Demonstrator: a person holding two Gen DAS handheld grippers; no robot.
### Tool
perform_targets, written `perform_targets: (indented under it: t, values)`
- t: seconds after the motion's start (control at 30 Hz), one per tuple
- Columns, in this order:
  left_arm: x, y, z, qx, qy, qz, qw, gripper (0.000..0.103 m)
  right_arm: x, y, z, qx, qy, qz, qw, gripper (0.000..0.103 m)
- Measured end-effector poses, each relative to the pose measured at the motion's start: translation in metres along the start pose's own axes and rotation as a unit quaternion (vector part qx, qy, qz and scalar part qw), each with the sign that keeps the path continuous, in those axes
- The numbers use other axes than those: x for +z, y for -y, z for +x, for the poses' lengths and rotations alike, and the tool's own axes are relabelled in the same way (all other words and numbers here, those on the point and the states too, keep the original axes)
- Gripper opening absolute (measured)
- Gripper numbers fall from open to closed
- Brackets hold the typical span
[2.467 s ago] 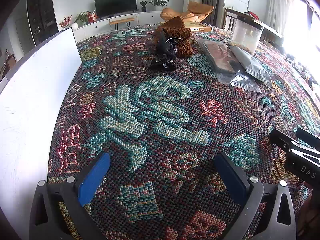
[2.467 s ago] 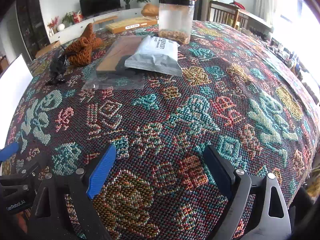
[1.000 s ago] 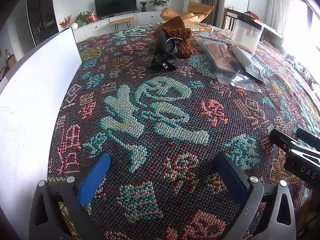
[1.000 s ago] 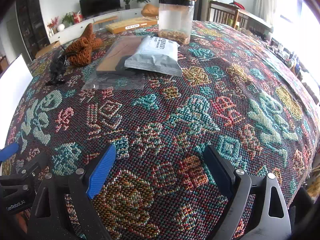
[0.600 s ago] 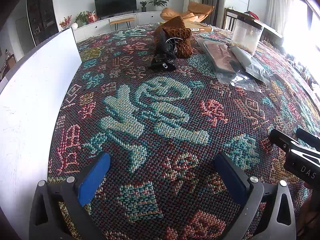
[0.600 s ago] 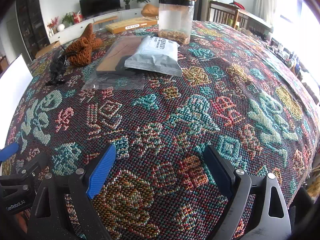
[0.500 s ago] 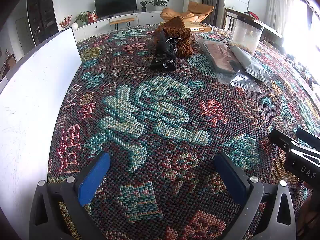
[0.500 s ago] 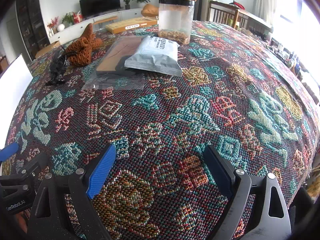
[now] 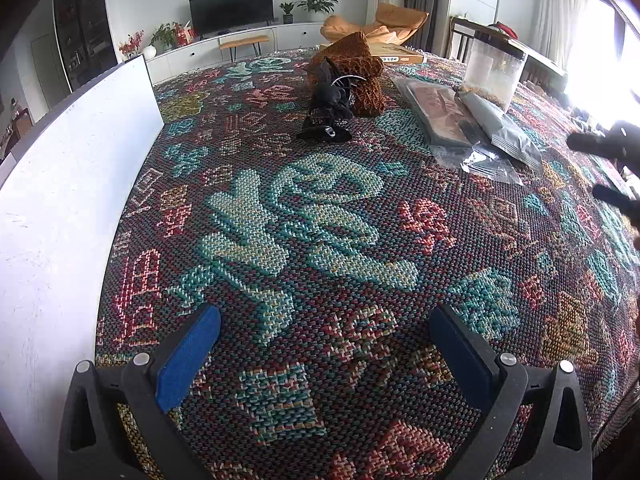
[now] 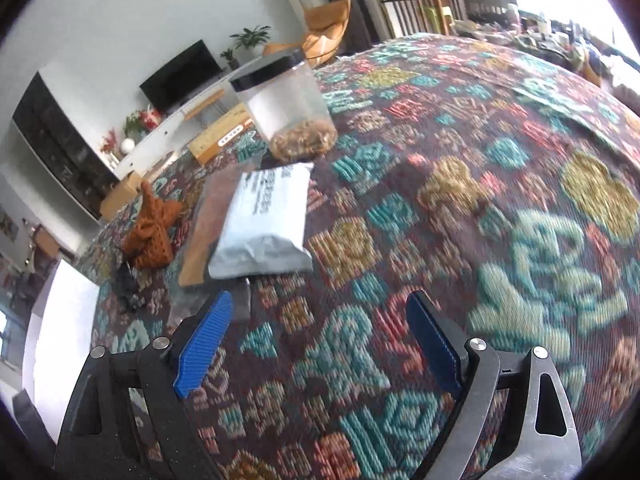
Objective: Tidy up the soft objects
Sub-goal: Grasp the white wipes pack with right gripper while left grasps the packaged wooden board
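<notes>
your left gripper [image 9: 320,344] hovers over the patterned counter [image 9: 320,240], fingers [image 9: 188,356] spread and empty; far ahead lie a black soft bundle [image 9: 330,108] touching a brown knit piece [image 9: 356,72]; your right gripper [image 10: 320,344], fingers spread, faces a grey pouch [image 10: 266,220].

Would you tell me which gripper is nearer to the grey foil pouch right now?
Right. The right gripper hovers open just short of the grey foil pouch, which lies ahead and slightly left of it. The left gripper sits open far back, the pouch far ahead to its right.
</notes>
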State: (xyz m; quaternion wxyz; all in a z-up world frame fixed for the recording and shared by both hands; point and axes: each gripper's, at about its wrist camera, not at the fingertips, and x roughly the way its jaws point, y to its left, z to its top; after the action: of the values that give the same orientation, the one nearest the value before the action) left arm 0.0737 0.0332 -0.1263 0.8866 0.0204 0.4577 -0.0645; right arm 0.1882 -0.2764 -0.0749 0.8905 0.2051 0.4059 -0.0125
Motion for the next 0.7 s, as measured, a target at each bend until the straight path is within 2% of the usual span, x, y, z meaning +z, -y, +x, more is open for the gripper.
perform_targets:
  t: [0.13, 0.2, 0.23, 0.27, 0.3, 0.33, 0.37, 0.4, 0.5, 0.6, 0.63, 0.67, 0.7]
  values:
    - [0.000, 0.000, 0.000, 0.000, 0.000, 0.000, 1.0000, 0.103, 0.037, -0.032, 0.049, -0.008, -0.055, -0.045, 0.997, 0.090]
    - [0.000, 0.000, 0.000, 0.000, 0.000, 0.000, 1.0000, 0.103, 0.039, -0.038, 0.078, -0.020, -0.095, -0.044, 0.994, 0.090]
    - [0.000, 0.000, 0.000, 0.000, 0.000, 0.000, 1.0000, 0.103, 0.039, -0.038, 0.078, -0.020, -0.095, -0.044, 0.994, 0.091]
    - [0.000, 0.000, 0.000, 0.000, 0.000, 0.000, 1.0000, 0.103, 0.035, -0.043, 0.092, -0.042, -0.108, -0.066, 0.991, 0.093]
    - [0.000, 0.000, 0.000, 0.000, 0.000, 0.000, 1.0000, 0.103, 0.034, -0.047, 0.092, -0.054, -0.107, -0.084, 0.989, 0.092]
    - [0.000, 0.000, 0.000, 0.000, 0.000, 0.000, 1.0000, 0.103, 0.031, -0.044, 0.092, -0.048, -0.114, -0.082, 0.989, 0.089]
    - [0.000, 0.000, 0.000, 0.000, 0.000, 0.000, 1.0000, 0.103, 0.028, -0.039, 0.086, -0.041, -0.108, -0.077, 0.990, 0.086]
    - [0.000, 0.000, 0.000, 0.000, 0.000, 0.000, 1.0000, 0.103, 0.025, -0.034, 0.079, -0.038, -0.103, -0.080, 0.991, 0.067]
    - [0.000, -0.001, 0.000, 0.000, 0.000, 0.000, 1.0000, 0.103, 0.017, -0.019, 0.064, -0.031, -0.103, -0.082, 0.991, 0.067]
    - [0.000, -0.001, 0.000, 0.001, 0.000, 0.000, 1.0000, 0.103, -0.002, 0.028, 0.019, -0.076, -0.051, -0.074, 0.993, 0.067]
    - [0.001, 0.000, 0.000, 0.004, 0.000, 0.000, 1.0000, 0.103, -0.002, 0.028, 0.019, -0.076, -0.051, -0.074, 0.993, 0.067]
    - [0.002, 0.001, 0.000, 0.005, -0.002, -0.003, 1.0000, 0.103, -0.007, 0.039, 0.009, -0.094, -0.034, -0.070, 0.993, 0.067]
    - [0.006, 0.004, 0.000, -0.008, -0.006, -0.009, 0.9999, 0.103, -0.015, 0.063, -0.008, -0.113, -0.010, -0.049, 0.992, 0.067]
